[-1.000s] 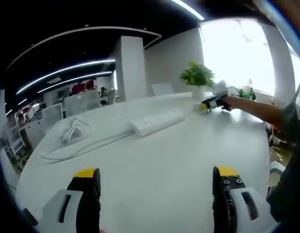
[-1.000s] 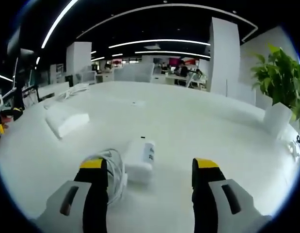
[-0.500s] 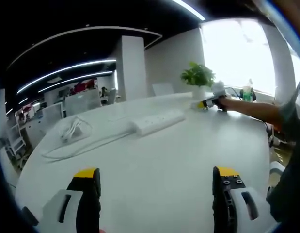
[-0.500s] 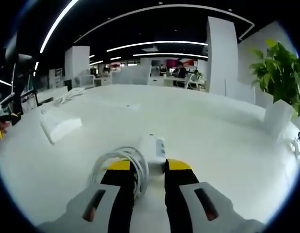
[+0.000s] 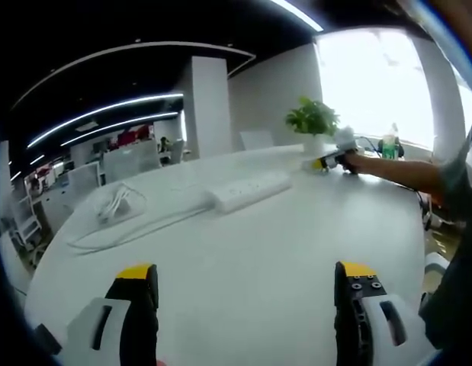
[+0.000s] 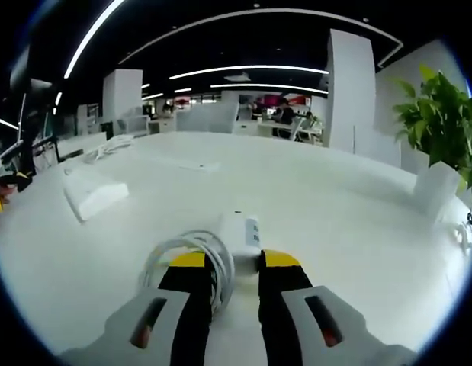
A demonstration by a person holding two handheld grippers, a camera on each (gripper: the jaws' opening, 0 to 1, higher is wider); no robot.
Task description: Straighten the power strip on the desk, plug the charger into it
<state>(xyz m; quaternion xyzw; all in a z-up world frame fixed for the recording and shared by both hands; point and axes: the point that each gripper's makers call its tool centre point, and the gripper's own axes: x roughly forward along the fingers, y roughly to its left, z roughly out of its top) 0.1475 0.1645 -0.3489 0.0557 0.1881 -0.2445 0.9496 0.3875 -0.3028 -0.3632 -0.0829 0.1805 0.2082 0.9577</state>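
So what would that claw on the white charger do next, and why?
Probably lift it. The right claw looks closed around the white block charger beside its coiled white cable, while the long white power strip lies apart on the white desk, so carrying comes next.

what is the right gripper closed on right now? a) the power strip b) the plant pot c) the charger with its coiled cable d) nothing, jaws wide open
c: in the right gripper view the right gripper has its jaws nearly together around the near end of the white charger, coiled cable beside it, while the power strip lies apart, off to the left.
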